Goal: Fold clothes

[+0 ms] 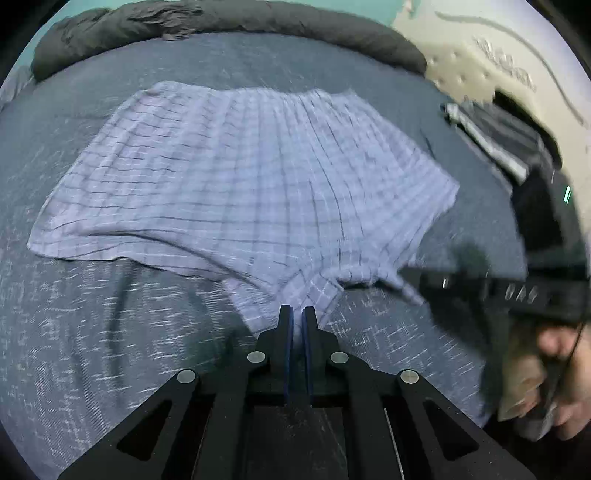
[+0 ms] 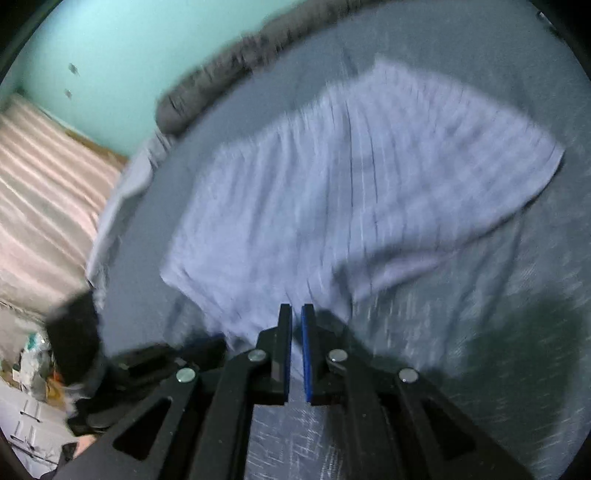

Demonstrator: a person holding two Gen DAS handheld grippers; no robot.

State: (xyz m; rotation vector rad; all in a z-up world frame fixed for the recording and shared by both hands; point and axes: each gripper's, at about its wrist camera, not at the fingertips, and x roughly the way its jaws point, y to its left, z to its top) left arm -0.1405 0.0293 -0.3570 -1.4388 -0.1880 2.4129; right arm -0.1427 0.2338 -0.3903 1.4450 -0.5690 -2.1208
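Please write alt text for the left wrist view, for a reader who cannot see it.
A pair of light blue checked shorts lies spread on a dark grey bedspread, its near hem at the tips of the closed left tongs. The right tongs reach in from the right edge, blurred. A rolled grey blanket lies along the far side.

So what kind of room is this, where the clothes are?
Probably a bedroom. The checked shorts lie spread on a wide bed with a dark grey cover, a rolled grey blanket sits along its far edge, and a turquoise wall stands behind.
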